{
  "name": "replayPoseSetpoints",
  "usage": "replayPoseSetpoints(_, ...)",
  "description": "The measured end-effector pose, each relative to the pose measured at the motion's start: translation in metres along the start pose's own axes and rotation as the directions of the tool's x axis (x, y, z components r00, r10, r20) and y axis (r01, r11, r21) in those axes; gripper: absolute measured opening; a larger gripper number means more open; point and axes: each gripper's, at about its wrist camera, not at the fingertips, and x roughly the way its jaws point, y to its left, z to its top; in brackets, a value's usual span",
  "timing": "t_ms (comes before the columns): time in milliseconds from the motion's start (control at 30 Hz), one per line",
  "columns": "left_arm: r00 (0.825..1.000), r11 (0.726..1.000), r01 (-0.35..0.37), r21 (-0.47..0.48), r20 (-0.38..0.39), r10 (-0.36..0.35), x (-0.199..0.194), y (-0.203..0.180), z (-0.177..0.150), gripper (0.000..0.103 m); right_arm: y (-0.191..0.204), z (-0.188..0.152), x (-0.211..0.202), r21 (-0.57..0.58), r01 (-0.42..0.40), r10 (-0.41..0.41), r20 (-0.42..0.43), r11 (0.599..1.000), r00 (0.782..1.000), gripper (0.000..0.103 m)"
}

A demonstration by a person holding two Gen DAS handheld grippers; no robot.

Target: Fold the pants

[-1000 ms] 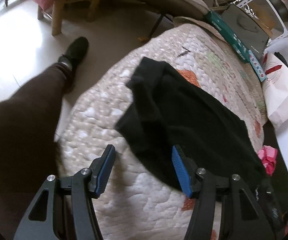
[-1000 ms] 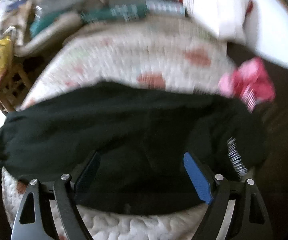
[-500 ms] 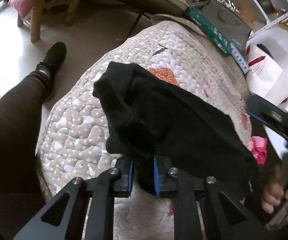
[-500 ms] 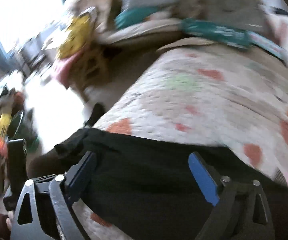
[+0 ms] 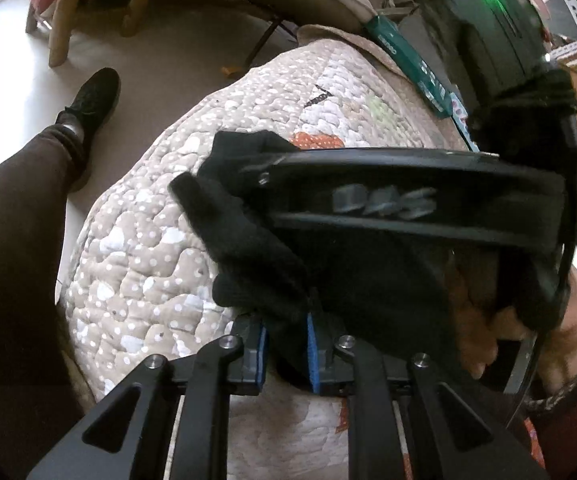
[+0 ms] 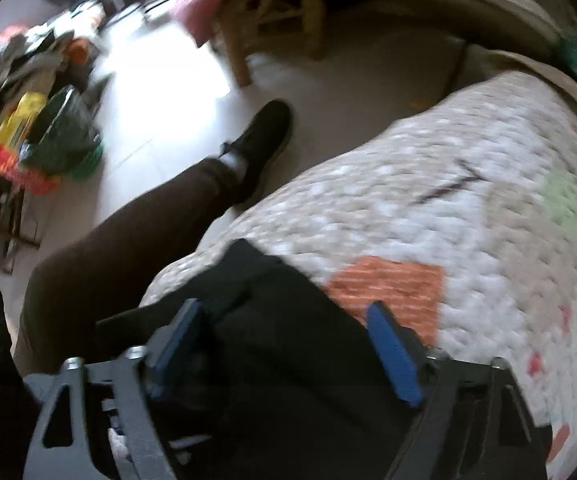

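Left tongs (image 5: 284,340): we've got them clenched on a bunched fold of the pants (image 5: 256,248).
Right tongs (image 6: 288,344): released, we're straddling the black cloth over the quilt (image 6: 468,240).

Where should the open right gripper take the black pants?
Judging by the right wrist view, grip the free corner of the black pants nearest the quilt edge, coming from above. The right gripper already straddles that fabric, while the left gripper pinches the near edge.
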Motion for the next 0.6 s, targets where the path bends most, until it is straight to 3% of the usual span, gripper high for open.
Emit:
replayPoseSetpoints(33, 1.0, 1.0, 0.009, -0.009, -0.008, -0.009, 0.0, 0.002, 0.003, 0.013, 0.007, 0.001, 0.004, -0.02, 0.014, -0.015, -0.015, 1.0, 1.0, 0.053)
replayPoseSetpoints(67, 1.0, 1.0, 0.02, -0.021, -0.012, -0.02, -0.001, 0.005, 0.004, 0.013, 0.013, 0.002, 0.006, -0.032, 0.037, -0.038, -0.024, 0.999, 0.999, 0.047)
replayPoseSetpoints(233, 1.0, 0.998, 0.025, -0.055, 0.011, -0.025, -0.016, 0.018, 0.012, 0.013, 0.011, 0.011, 0.003, 0.027, 0.042, -0.041, -0.029, 0.999, 0.999, 0.032)
replayPoseSetpoints(500, 0.994, 0.996, -0.037, -0.081, 0.104, 0.045, -0.056, 0.03, 0.027, 0.012, 0.036, 0.043, -0.017, 0.035, -0.013, 0.011, 0.07, 0.999, 0.997, 0.029)
replayPoseSetpoints(600, 0.99, 0.998, -0.062, -0.034, 0.125, 0.066, -0.065, 0.017, 0.026, 0.012, 0.039, 0.042, -0.024, 0.061, -0.033, 0.026, 0.117, 0.998, 0.993, 0.029)
